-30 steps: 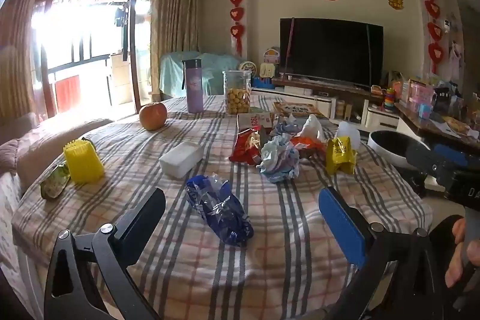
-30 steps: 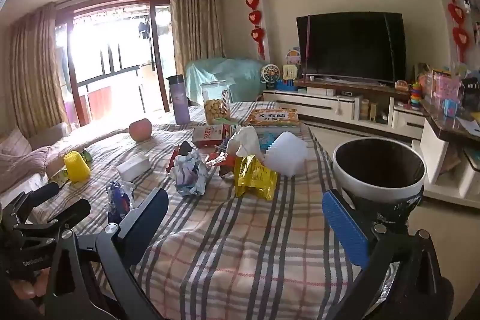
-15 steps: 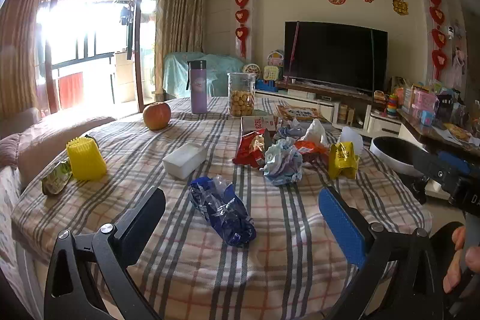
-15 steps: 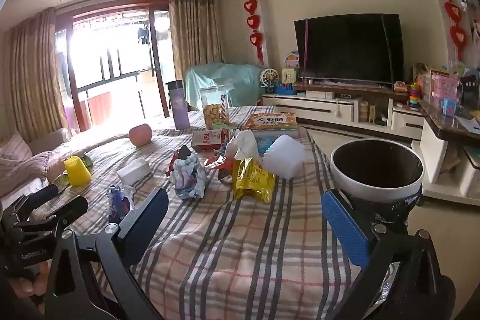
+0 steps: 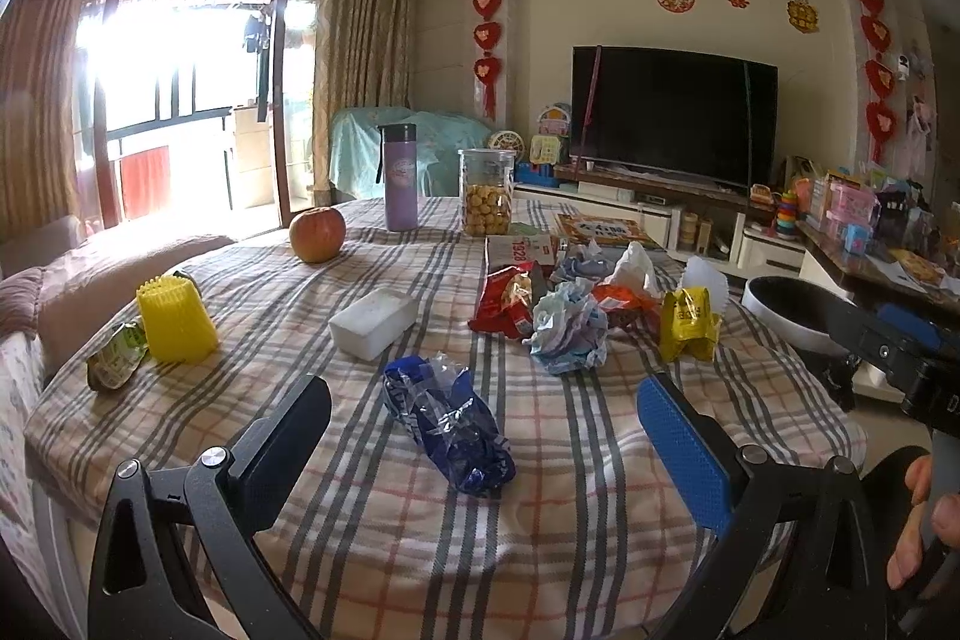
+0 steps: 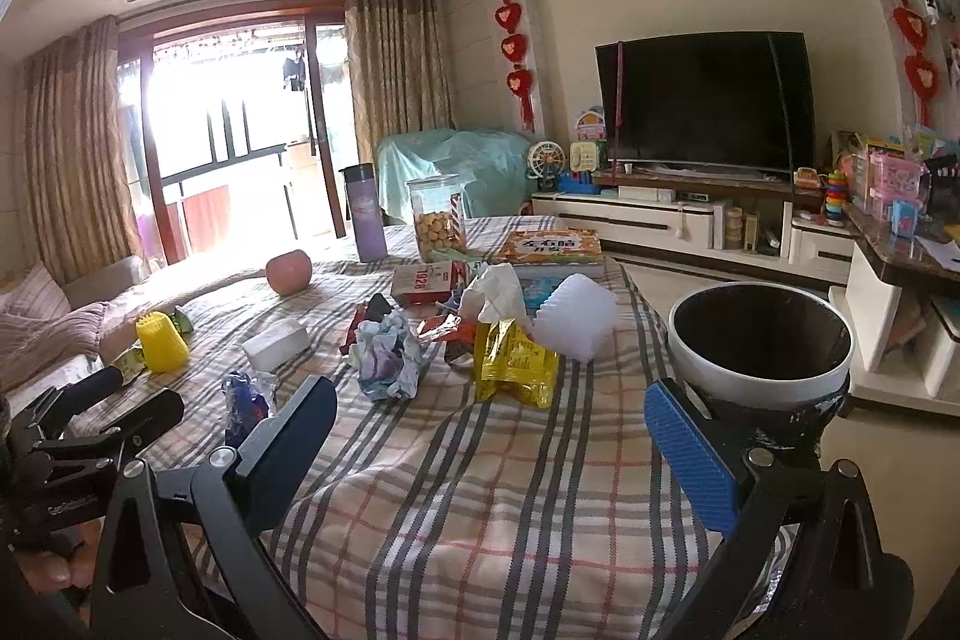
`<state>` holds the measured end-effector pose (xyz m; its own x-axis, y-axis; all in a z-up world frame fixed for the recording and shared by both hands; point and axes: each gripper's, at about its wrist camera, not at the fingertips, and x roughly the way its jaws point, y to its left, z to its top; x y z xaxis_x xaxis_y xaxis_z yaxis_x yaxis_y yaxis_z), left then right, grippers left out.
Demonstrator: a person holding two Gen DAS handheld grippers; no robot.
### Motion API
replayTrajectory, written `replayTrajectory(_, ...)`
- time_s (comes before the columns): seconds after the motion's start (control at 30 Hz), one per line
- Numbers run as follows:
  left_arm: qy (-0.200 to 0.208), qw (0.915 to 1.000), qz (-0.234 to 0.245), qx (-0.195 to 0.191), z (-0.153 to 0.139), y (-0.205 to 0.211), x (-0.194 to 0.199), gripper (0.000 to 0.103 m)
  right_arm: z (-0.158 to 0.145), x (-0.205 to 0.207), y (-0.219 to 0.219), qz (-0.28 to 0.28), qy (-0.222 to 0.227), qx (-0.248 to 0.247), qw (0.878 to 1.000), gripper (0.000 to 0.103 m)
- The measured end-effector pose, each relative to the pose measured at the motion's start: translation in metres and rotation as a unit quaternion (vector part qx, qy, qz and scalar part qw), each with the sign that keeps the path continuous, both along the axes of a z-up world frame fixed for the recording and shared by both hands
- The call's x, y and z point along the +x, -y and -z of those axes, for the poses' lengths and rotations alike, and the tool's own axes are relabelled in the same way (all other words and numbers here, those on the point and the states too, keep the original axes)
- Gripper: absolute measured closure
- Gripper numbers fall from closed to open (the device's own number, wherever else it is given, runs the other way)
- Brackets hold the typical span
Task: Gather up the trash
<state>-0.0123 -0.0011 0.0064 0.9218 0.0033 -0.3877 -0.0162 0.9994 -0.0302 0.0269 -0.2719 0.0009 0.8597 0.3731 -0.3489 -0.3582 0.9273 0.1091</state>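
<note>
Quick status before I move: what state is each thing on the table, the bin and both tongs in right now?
left tongs: open, empty
right tongs: open, empty
blue wrapper: crumpled, lying on cloth
yellow packet: crumpled, on cloth
paper wad: balled up
trash bin: open, beside table
cookie jar: upright, partly full
purple bottle: upright, capped

Left wrist: low at the table's (image 5: pixel 540 550) near edge, facing the television (image 5: pixel 672 118).
Right wrist: further right, beside the bin (image 6: pixel 759 346), same heading.
Shared: tabletop litter, television wall.
</note>
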Motion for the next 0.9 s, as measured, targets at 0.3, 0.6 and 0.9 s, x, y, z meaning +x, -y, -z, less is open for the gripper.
replayTrajectory(0.3,0.000,1.0000,0.000,0.000,0.0005,-0.0005,0.0003,0.001,0.0009,-0.0007,-0.0024,-0.004,0.003,-0.002,1.000,0.000)
replayTrajectory(0.6,0.001,1.0000,0.000,-0.001,0.0010,-0.0011,-0.0003,0.001,0.0018,-0.0008,-0.0022,-0.004,0.003,-0.001,1.000,0.000)
replayTrajectory(0.9,0.000,1.0000,-0.002,-0.002,0.0014,-0.0021,0.0000,0.001,0.0025,-0.0002,-0.0030,-0.005,0.001,-0.003,1.000,0.000)
